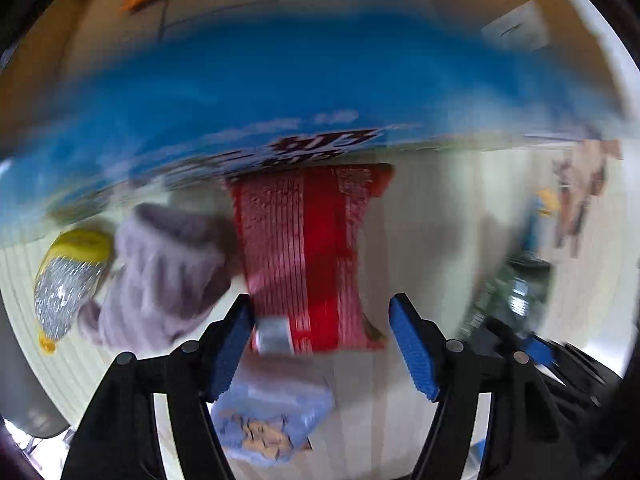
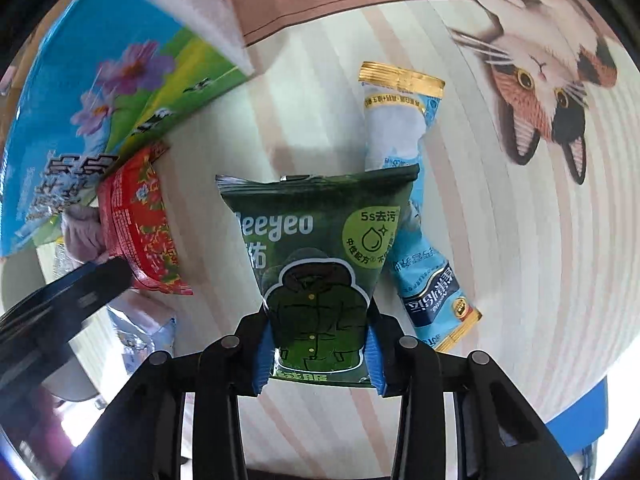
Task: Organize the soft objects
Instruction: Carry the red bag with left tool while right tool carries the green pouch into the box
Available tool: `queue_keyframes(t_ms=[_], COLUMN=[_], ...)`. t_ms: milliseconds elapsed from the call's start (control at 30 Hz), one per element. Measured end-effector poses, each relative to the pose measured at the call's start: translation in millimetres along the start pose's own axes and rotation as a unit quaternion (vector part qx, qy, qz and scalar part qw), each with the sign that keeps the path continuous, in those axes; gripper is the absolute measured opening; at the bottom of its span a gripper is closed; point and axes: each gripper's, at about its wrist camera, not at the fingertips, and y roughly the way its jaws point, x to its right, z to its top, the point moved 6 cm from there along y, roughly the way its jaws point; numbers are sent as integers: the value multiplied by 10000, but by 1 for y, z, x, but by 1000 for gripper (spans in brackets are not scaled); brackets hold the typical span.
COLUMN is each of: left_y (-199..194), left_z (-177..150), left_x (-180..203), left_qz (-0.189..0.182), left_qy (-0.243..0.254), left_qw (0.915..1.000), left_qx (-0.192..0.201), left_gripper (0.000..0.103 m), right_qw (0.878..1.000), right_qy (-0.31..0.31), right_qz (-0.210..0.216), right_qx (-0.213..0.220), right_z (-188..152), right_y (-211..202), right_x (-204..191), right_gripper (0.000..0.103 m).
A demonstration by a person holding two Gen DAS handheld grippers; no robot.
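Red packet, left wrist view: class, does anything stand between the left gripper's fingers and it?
Nothing visible does. The red packet lies in the gap of the left gripper, its near end between the blue fingers. The purple cloth lies beside it, outside that gap.

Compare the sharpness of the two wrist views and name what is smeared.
Left wrist view: heavy motion blur; the blue pack and red pouch are smeared, print unreadable, only the left gripper fingers fairly crisp. Right wrist view: mostly sharp; the green pouch print reads clearly, edges blur, fisheye bends the striped table.
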Motion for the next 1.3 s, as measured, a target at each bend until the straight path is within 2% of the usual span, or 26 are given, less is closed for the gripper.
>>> queue_keyframes(t_ms=[33,100,167,267,400,533,600,667,767,933,1000,1133,1200,1233,1300], left_y=[2,3,-1,-5,1,21,21,19,-11,-101,-150,-216,-232,-227,-224], left_z=[3,6,2,-21,-67,-88,-90,-93,-97,-102,-85,-48,-21,-15,11], left_x=[-1,-4,-5,-8,-17,-26,-28,-29,-33,-30,-32,-29,-33,-40,-50], left_qz=[125,308,270,242,232,60,-26,-9,-39,-511,-651,-852,-841,-835,-758], left_qy=[10,-10,-34,-80,-158,-392,-519,-536,-547,-573,-597,-600,-656,-669,-786], left_qw=[9999,9994,9994,9996,9996,9988,9985,9985,9984,9927,9880,9823,9809,9806,9811], left_qx=[72,161,206,139,-94,-287,-187,-142,136,929,1270,1557,1624,1641,1597], left_gripper=[66,50,44,44,43,48,47,43,41,41,41,41,41,41,41], right_qw=[10000,10000,9999,9993,9949,9919,9914,9908,9908,9893,9866,9800,9762,9749,9734], right_qy=[9,-13,-102,-360,-841,-1150,-1177,-1208,-1218,-1345,-1466,-1673,-1809,-1851,-1931], right_qz=[49,86,21,6,156,-32,-116,-215,-133,489,709,959,982,969,815], right_qx=[-11,-38,-47,-135,-539,-543,-559,-564,-575,-294,-63,487,683,768,924], right_z=[1,6,7,2,-29,-42,-43,-44,-49,-51,-50,-32,-20,-10,24], right_y=[0,1,2,7,20,30,35,39,35,-25,-60,-132,-156,-168,-184], right_x=[2,4,2,-6,-17,-23,-25,-26,-29,-57,-69,-101,-122,-132,-147], right_gripper=[40,40,40,40,39,40,45,45,39,37,37,37,37,37,37])
